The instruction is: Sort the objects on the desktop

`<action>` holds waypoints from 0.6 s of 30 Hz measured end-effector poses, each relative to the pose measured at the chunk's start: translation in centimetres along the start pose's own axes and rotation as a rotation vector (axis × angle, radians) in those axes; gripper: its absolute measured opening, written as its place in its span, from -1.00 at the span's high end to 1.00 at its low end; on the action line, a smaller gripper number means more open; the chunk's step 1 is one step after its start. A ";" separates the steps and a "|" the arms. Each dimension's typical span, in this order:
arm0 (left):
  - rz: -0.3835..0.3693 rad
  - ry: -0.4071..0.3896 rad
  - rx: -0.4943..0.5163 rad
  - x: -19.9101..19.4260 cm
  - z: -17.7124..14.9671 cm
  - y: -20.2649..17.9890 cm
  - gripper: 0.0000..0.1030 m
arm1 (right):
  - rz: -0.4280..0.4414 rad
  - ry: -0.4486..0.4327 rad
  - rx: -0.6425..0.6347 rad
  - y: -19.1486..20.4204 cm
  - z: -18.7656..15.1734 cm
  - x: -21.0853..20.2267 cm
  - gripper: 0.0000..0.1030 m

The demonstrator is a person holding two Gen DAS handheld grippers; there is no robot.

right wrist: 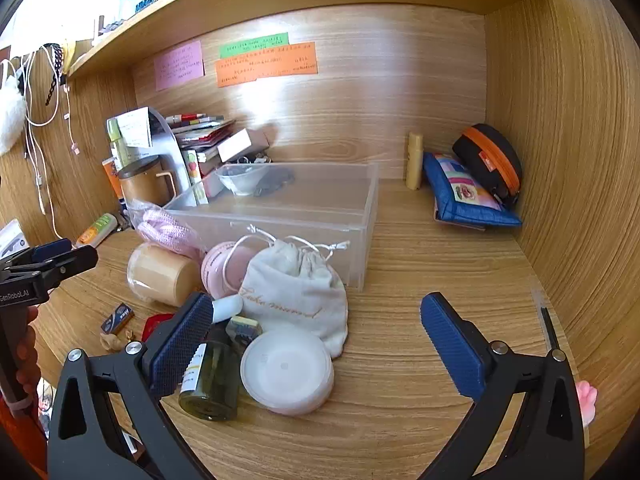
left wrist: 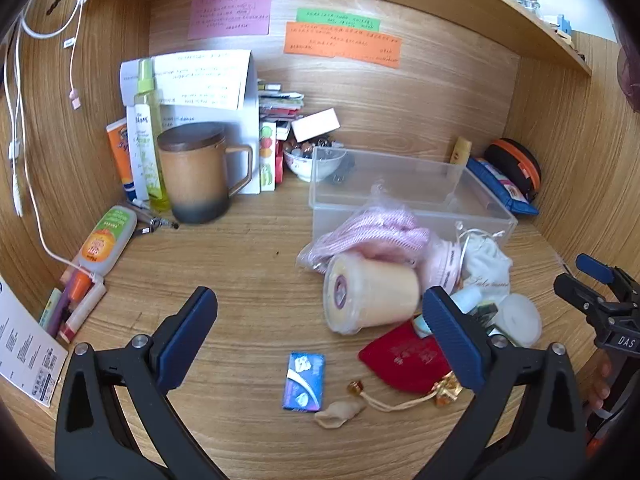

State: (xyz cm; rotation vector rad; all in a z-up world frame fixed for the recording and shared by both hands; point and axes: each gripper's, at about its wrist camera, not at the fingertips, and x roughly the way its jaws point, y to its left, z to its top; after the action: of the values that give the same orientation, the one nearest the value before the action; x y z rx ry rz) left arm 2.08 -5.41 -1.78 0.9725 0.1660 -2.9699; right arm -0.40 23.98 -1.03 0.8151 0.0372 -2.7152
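The left gripper [left wrist: 320, 328] hangs spread wide above the wooden desk [left wrist: 240, 280], nothing between its blue pads. Just ahead of its right finger lies a cream cup [left wrist: 372, 298] on its side, touching a red velvet pouch [left wrist: 404, 360] whose gold cord trails toward the camera. Between the fingers, nearer the camera, sit a small blue packet [left wrist: 304, 380] and a pale shell-like piece [left wrist: 340, 414]. Beyond the cup, a bagged pink cord bundle [left wrist: 380, 232] leans on the front wall of a clear plastic box [left wrist: 400, 184]. Far to the left stands a lidded brown mug [left wrist: 198, 176] beside a yellow-green spray bottle [left wrist: 148, 136].

The right gripper [right wrist: 316, 336] is likewise released and holds nothing. Between its fingers, close to the left one, lie a white round lidded jar [right wrist: 288, 372] and a dark olive glass bottle [right wrist: 210, 384] lying on its side. Just ahead rests a beige drawstring bag [right wrist: 296, 296], touching a pink round container [right wrist: 224, 268]. Well ahead to the right, against the back corner, are a blue pouch [right wrist: 464, 196], a black case with an orange zip [right wrist: 490, 160] and a small yellow tube [right wrist: 415, 160] standing upright.
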 end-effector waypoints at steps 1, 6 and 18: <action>-0.001 0.009 0.001 0.1 -0.3 0.1 -1.00 | -0.001 0.015 0.003 -0.1 -0.2 0.3 -1.00; 0.005 0.043 0.009 0.3 -1.7 0.6 -1.00 | 0.013 0.058 0.015 -0.4 -1.2 0.9 -1.00; 0.006 0.144 0.010 2.0 -4.8 0.5 -1.00 | 0.003 0.127 0.068 -1.2 -3.4 2.2 -1.00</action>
State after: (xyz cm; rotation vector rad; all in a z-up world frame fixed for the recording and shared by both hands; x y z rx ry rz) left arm 3.33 -5.39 -6.82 1.1859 0.1488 -2.8980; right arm -0.69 24.93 -5.14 1.0051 -0.0286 -2.6712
